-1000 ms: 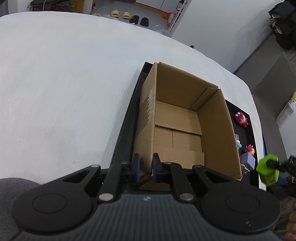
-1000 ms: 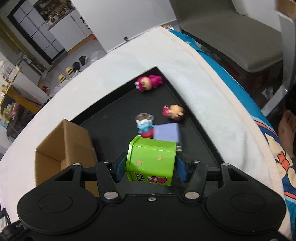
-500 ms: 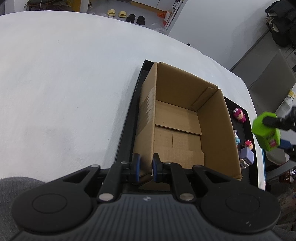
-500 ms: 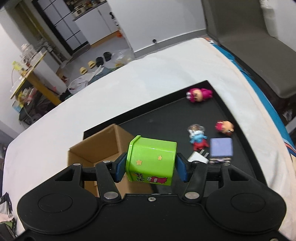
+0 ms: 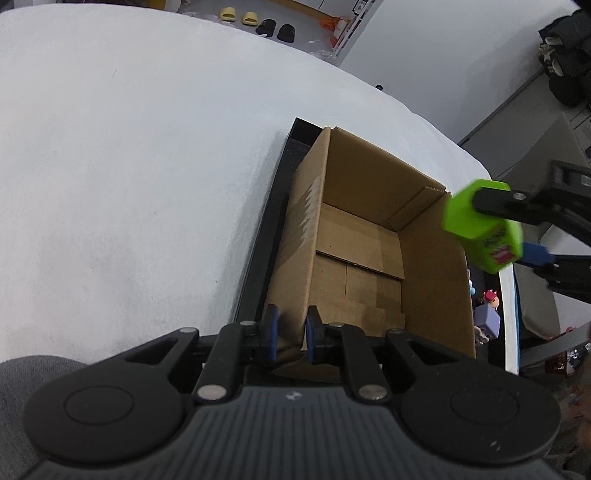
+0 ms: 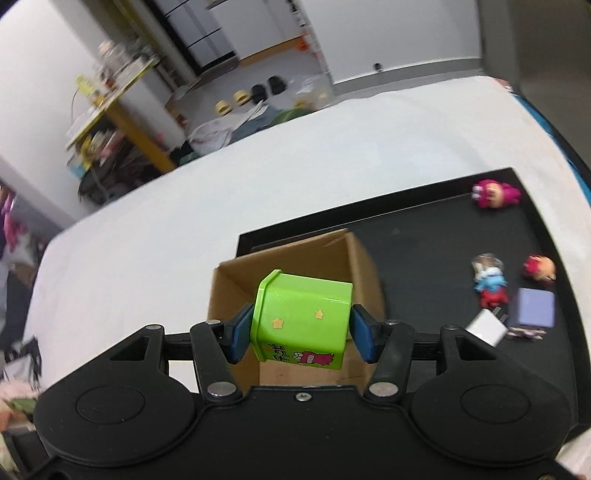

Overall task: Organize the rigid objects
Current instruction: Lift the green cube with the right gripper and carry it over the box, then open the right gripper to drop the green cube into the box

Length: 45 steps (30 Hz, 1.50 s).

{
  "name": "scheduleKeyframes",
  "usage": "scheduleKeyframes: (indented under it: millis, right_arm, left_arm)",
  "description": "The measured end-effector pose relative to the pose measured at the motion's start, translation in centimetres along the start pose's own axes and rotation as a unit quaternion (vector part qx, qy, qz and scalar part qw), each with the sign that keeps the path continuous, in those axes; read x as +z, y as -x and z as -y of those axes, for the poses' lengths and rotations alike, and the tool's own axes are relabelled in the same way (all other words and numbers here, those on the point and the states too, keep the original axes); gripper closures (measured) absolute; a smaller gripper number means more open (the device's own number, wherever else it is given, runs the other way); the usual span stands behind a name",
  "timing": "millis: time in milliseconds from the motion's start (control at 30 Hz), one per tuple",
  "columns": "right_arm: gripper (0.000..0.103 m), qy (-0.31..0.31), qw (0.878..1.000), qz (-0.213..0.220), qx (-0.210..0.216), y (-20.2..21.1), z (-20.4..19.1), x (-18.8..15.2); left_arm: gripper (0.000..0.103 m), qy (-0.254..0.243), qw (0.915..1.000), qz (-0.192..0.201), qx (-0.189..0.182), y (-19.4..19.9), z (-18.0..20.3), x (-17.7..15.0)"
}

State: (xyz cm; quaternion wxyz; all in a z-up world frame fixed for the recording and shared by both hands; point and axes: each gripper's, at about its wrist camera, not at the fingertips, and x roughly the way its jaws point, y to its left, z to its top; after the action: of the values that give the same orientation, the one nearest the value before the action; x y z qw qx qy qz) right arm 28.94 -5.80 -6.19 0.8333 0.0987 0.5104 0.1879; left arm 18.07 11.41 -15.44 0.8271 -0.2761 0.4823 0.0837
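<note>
Overhead, right claw [image 6: 301, 334] grips green tin [image 6: 301, 321]; left claw [image 5: 289, 334] seemingly pinches carton wall [image 5: 295, 236].

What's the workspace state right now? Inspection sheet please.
Surface: white table with black tray on it.
Job's things: cardboard box open on the tray, nothing seen inside; green tin held above the box.
Clutter: pink figure, red figure, blue figure, purple block, white charger on the tray.
Grippers: left gripper pinching the box's near wall; right gripper clamping the tin.
Cables: nothing seen.
Surroundings: slippers on the floor, cluttered shelf.
</note>
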Motion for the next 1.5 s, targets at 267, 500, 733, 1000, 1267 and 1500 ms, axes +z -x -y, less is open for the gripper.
scheduleKeyframes:
  millis: [267,500,733,1000,1267,1500]
  right_arm:
    - [0.049,0.012,1.0,-0.016,0.007,-2.8,-2.3,-0.4]
    - [0.049,0.017,1.0,-0.018,-0.001,-4.8,-2.7,-0.6]
    - [0.049,0.004,1.0,-0.018,0.004,-6.7,-2.1,-0.6]
    - [0.046,-0.013,0.999,-0.01,0.037,-8.5,-1.5,-0.7]
    - [0.044,-0.028,0.998,-0.023,0.057,-7.4,-1.1,-0.9]
    - [0.043,-0.034,0.996,-0.02,0.083,-3.8,-0.6,-1.0]
  left_arm:
    - [0.089,0.01,0.9998,-0.011,-0.012,0.1,-0.5,0.5]
    - [0.088,0.027,0.9993,-0.018,-0.019,-0.1,-0.9,0.7]
    - [0.088,0.031,0.9991,-0.022,-0.019,0.2,-0.7,0.7]
    - [0.088,0.041,0.9987,-0.025,-0.019,0.3,-1.1,1.0]
    - [0.088,0.036,0.9991,-0.019,-0.007,0.6,-0.9,1.1]
    - [0.087,0.022,0.9995,-0.016,0.017,1.1,-0.4,1.3]
